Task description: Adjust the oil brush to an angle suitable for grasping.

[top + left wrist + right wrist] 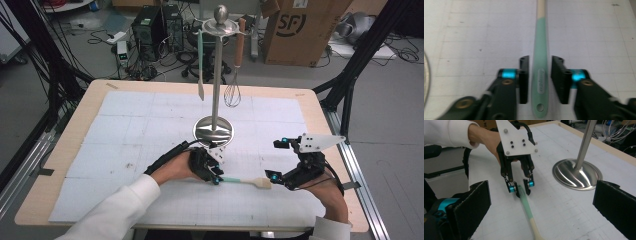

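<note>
On the white gridded mat (125,130) covering the light wooden table (75,115), a spatula with a mint-green handle and a pale wooden blade (245,181) is seen lying flat, near the front edge and just in front of the round base of the polished steel utensil stand (214,131). At its handle end the left gripper (216,176) is held low; in the left gripper view its black jaws are seen set on either side of the green handle (540,75), with a narrow gap visible on each side, so the handle is straddled but not clamped. The spatula's blade end points towards the right gripper (278,161), whose jaws are held wide apart with nothing between them. On the stand a second green-handled spatula (200,65) and a wire whisk with a brown handle (233,80) are hung.
</note>
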A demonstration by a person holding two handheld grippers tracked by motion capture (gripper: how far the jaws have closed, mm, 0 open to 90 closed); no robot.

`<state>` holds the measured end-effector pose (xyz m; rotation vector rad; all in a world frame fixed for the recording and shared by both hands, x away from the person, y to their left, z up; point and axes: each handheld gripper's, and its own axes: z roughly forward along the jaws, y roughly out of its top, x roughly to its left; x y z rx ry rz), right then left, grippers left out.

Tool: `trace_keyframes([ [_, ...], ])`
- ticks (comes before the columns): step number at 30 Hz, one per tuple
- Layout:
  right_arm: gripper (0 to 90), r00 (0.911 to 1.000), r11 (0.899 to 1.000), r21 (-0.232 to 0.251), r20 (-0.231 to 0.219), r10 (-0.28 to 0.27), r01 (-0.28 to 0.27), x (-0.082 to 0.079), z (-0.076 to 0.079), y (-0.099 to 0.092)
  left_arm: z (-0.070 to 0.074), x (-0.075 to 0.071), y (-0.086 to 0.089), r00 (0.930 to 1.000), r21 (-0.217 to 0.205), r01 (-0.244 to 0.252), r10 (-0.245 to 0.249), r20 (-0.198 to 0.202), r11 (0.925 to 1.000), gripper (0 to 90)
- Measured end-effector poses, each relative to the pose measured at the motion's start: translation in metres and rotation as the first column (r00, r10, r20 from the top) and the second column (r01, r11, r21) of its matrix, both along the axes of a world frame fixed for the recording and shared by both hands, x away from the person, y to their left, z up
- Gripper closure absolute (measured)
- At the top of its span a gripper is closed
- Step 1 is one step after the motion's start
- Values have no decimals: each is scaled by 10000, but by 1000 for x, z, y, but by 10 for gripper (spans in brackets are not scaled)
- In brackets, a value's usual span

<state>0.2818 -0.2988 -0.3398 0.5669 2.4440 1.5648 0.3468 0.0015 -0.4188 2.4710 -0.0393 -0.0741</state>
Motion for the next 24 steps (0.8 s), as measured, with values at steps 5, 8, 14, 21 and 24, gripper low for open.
trace_keyframes([
  [5,2,10000,10000,23,-33,-51,51,0,0,0,11,-1,7,9999,-415,-80,77,-75,9991,450],
  [8,2,10000,10000,10,3,-35,35,0,0,0,17,-2,13,9989,-469,-135,113,-456,9988,338],
  [14,2,9999,9999,80,-35,-136,136,0,-2,-3,34,-10,34,9985,-544,-526,519,-142,9971,171],
  [21,2,9998,9993,322,-52,-177,179,1,-2,-5,58,-7,73,9888,-1360,-1436,1477,207,9802,17],
  [24,2,9998,9995,270,-92,-184,186,2,-3,-4,66,-6,92,9856,-1779,-1646,1689,92,9702,17],
])
